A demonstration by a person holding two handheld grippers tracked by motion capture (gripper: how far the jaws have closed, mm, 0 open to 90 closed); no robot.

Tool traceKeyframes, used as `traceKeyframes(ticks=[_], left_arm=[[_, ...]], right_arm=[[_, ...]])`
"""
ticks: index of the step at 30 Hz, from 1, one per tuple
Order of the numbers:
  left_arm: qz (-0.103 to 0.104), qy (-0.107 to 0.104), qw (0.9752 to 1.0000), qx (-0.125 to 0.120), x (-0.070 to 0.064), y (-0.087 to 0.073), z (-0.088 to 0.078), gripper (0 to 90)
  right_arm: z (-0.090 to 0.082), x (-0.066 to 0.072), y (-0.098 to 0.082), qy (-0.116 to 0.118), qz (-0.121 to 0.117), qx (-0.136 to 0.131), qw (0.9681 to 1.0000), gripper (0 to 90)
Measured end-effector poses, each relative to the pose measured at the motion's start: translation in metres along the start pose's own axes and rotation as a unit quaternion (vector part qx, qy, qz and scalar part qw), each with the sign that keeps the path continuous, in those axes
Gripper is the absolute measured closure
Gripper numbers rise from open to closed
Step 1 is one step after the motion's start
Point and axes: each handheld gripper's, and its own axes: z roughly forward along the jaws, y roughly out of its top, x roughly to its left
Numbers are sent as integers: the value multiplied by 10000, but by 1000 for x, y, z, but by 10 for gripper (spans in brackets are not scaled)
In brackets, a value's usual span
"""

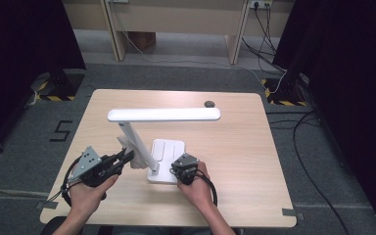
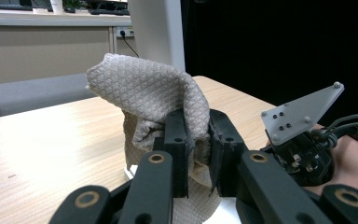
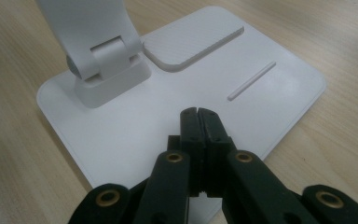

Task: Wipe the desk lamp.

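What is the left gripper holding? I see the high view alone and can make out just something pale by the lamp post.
Observer: A grey woven cloth, pinched between the jaws of the left gripper.
Operator: And the right gripper, open or shut?
Observer: The right gripper is shut with nothing between the jaws, its tips over the white lamp base.
Operator: Anything on that base near the tips?
Observer: A thin raised bar and a ribbed pad beyond it.
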Motion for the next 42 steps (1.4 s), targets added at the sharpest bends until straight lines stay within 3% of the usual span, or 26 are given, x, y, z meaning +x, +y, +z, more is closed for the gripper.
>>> traceKeyframes(ticks=[42], left_arm=[[-104,-80,9996,252,-5,-27,10,794]], right_arm=[[0,1,1,-23,-29,32,10000,900]])
